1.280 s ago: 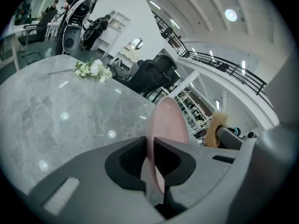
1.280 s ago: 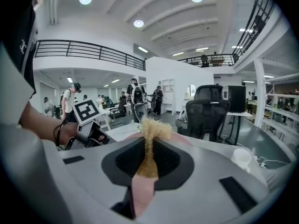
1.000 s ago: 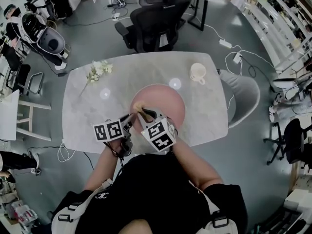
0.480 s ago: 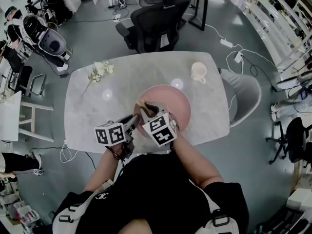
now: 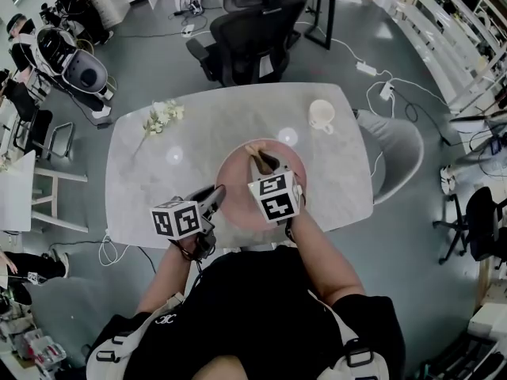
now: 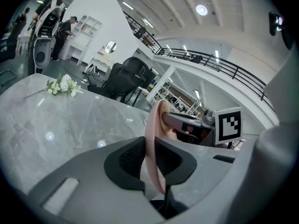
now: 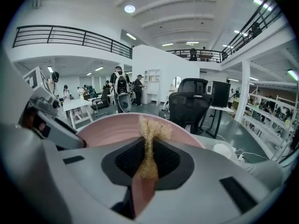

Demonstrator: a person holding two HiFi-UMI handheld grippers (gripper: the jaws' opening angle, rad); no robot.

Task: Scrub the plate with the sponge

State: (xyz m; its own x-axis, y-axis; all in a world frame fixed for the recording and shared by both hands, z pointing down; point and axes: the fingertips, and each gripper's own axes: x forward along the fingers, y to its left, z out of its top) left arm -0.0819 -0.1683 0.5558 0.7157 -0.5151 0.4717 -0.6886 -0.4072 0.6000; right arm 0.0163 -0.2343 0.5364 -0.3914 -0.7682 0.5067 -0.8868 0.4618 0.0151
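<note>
**Sponge on the plate, left hold turning light**

The right gripper's (image 7: 148, 149) jaws were closed on the sponge (image 7: 150, 127), a tan fibrous wad pinched at its waist. Its frayed tip stuck out past the pads, over the pink plate (image 7: 110, 127). The left gripper's (image 6: 152, 158) jaws had the plate's rim between them, seen edge-on. The pads looked to lie against both faces, yet these jaws had just been opening somewhat, so I judged the hold light rather than firm.

Further out, in the head view, the right gripper reached over the plate's middle with the sponge toward the far rim, and the left gripper sat at the near-left rim. The plate was close to the near edge of the tabletop (image 5: 198, 137), right of its middle; how far it was tipped up I could not tell. A cup (image 5: 321, 115) stood toward the far right corner and flowers (image 5: 161, 115) lay toward the far left corner, both well apart from the plate.

The step in hand seemed to be the scrubbing itself. To do it well, the left jaws should firm up on the rim before the sponge bears down. The sponge tip should be laid flat on the plate and worked in overlapping strokes, with the hard jaw tips kept off the surface. With a slack hold, the plate might slide toward the near edge.
</note>
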